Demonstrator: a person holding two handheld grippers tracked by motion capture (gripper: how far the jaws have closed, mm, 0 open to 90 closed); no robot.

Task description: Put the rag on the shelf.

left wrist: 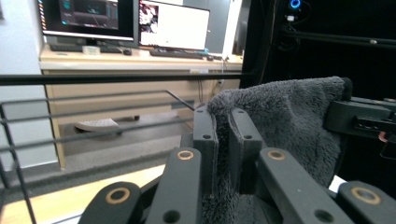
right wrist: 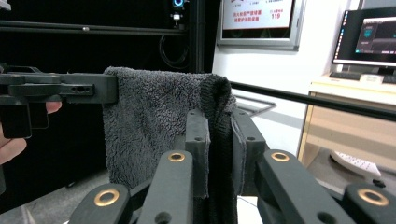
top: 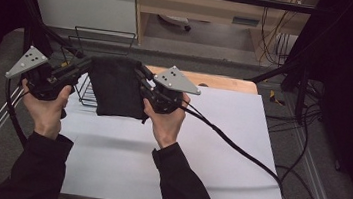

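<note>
The left gripper (top: 83, 65) and right gripper (top: 142, 75) each pinch an upper corner of the dark grey fleecy towel (top: 117, 88). It hangs stretched between them above the white table (top: 209, 148), beside a black wire rack (top: 90, 44).

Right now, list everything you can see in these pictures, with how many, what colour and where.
towel: one, dark grey, held up between the two grippers, hanging above the table
wire rack: one, black, on the table's far left, behind the towel
table: one, white top with a wooden far edge
monitors: two, lit, on a wooden desk in the background
left gripper: one, black, shut on the towel's upper left corner
right gripper: one, black, shut on the upper right corner
hands: two, dark sleeves, one gripper each
</note>
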